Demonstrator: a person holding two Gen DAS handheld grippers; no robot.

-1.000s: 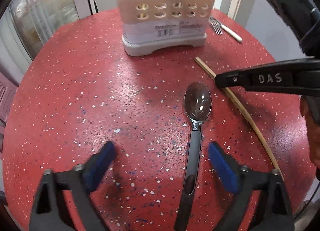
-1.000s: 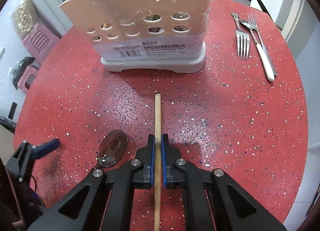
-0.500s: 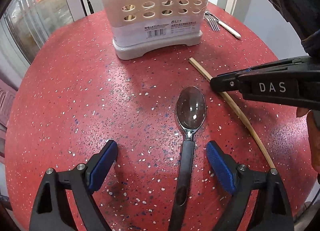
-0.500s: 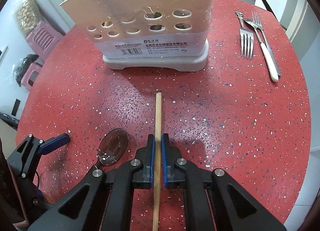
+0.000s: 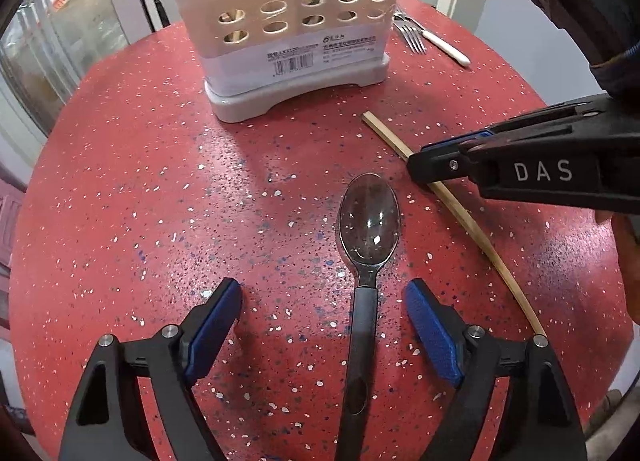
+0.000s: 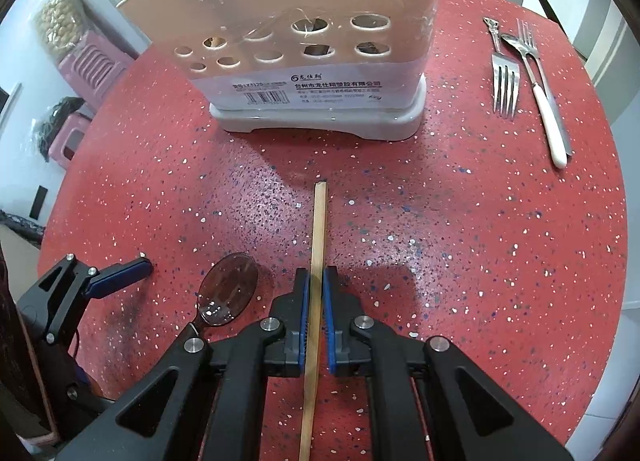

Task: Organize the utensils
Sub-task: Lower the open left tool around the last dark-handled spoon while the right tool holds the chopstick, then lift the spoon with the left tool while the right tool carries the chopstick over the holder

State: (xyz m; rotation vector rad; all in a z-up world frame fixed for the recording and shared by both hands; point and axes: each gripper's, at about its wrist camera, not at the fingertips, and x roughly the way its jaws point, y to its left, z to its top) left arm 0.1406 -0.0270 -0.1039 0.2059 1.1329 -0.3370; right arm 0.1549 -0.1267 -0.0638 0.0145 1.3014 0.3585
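While the right gripper (image 6: 316,289) is clamped on the wooden chopstick (image 6: 319,229), the stick lies low along the red table (image 6: 480,261), its far tip pointing at the utensil holder (image 6: 304,61) and well short of it. The left gripper (image 5: 324,301) stands spread wide, its blue pads either side of the dark spoon (image 5: 368,221) handle and touching nothing.

Risks noted: the grasp sits partway along the chopstick with a long tail behind, so the stick may pivot between the pads on lifting and miss the holder's opening. The left pads are not centred on the spoon handle; closing as they stand could push the spoon sideways instead of seizing it. The two tools work close together and could knock one another.

The right wrist view alone shows the pads pressed on the chopstick, and the forks (image 6: 505,85) and a white-handled piece lying at the far right. The left wrist view alone shows the spoon's full handle between its pads. Whether the chopstick is clear of the table cannot be judged with confidence.
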